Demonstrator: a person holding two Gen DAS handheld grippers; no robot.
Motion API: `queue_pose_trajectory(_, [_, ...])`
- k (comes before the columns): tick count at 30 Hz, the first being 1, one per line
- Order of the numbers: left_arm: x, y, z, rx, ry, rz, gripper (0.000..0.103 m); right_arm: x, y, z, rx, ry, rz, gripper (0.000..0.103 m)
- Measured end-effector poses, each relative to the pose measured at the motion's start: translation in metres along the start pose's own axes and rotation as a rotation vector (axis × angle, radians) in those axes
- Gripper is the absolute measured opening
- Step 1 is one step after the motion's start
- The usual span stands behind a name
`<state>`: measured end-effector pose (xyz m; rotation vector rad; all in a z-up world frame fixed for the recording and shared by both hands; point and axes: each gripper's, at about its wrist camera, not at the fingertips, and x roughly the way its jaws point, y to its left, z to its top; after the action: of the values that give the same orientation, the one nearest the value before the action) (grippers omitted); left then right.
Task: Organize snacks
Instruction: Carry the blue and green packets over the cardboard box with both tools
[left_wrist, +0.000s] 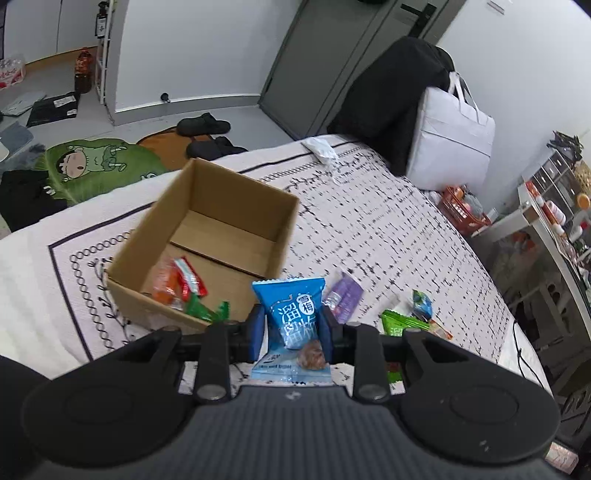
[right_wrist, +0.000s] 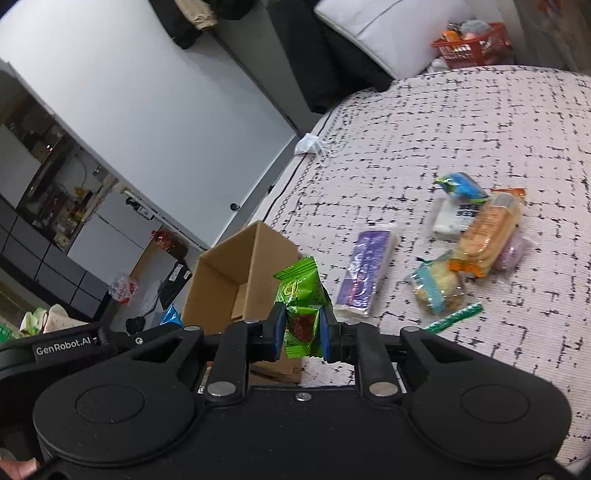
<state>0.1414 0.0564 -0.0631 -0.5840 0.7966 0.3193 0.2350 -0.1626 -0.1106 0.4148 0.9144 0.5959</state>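
Pale quilted bedding with black dash marks (left_wrist: 388, 229) carries everything. Nearest, the left gripper (left_wrist: 291, 330) pinches a blue plum-candy packet (left_wrist: 290, 314) upright between its blue pads, held just beside the near rim of an open cardboard box (left_wrist: 236, 206) with red, orange and green packets (left_wrist: 181, 286) inside. The right gripper (right_wrist: 303, 332), tilted downward, is clamped narrow on a green snack packet (right_wrist: 299, 295) just beside the box. Beyond lie a purple wrapper (right_wrist: 365, 273), a biscuit pack (right_wrist: 487, 232) and a blue-green sachet (right_wrist: 460, 186); farther off, a white tissue (right_wrist: 308, 144) and red basket (right_wrist: 472, 46).
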Motion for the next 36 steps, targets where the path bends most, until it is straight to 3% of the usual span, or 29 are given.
queue_pose_trajectory(8, [-0.004,0.035,0.013,-0.046,-0.017,0.01,0.03,0.01,0.019,-0.007,-0.042,-0.001,0.008,0.019])
queue_pose_trajectory(17, [0.002,0.067,0.027,-0.099,-0.02,0.013,0.03,0.029,0.047,-0.008,-0.073,-0.014,0.081,0.019])
queue_pose_trajectory(36, [0.042,0.088,0.046,-0.148,0.016,0.017,0.03,0.078,0.071,-0.011,-0.066,0.045,0.131,0.019])
